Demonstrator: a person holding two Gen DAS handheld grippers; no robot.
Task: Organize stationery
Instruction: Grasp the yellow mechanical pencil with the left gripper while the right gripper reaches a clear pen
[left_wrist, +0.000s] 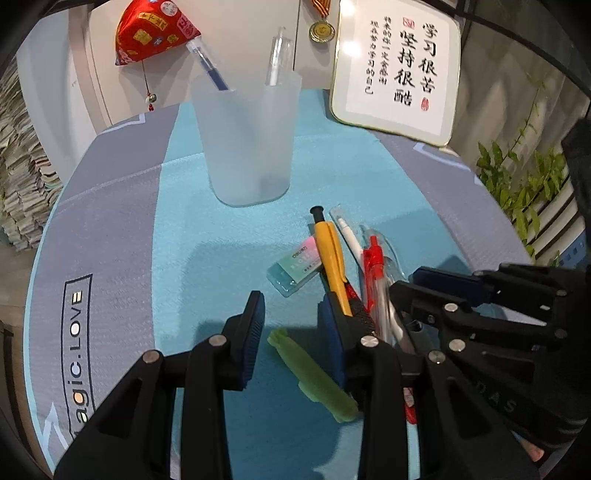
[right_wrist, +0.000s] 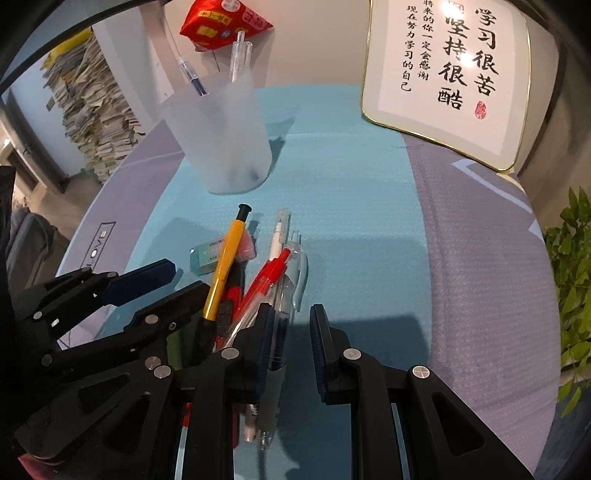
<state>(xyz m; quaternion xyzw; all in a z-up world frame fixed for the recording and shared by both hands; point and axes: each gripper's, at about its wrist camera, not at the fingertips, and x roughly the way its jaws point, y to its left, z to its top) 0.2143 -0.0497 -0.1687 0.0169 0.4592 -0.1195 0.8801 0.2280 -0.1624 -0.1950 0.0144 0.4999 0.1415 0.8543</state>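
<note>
A frosted plastic cup (left_wrist: 248, 140) stands on the blue mat and holds a blue pen (left_wrist: 207, 64) and a clear pen (left_wrist: 277, 55); it also shows in the right wrist view (right_wrist: 225, 136). In front lie a yellow pen (left_wrist: 330, 258), a white pen (left_wrist: 351, 240), a red pen (left_wrist: 373, 266), a clear pen (right_wrist: 291, 280), a pastel eraser (left_wrist: 295, 267) and a green pen-shaped piece (left_wrist: 314, 376). My left gripper (left_wrist: 291, 325) is open and empty above the green piece. My right gripper (right_wrist: 291, 328) is open, its left finger beside the pens.
A framed calligraphy board (left_wrist: 399, 70) leans at the back right. A red pouch (left_wrist: 155, 31) and a medal (left_wrist: 322, 31) hang on the wall. Stacked papers (right_wrist: 92, 110) stand left of the table. A green plant (right_wrist: 572, 288) is at the right edge.
</note>
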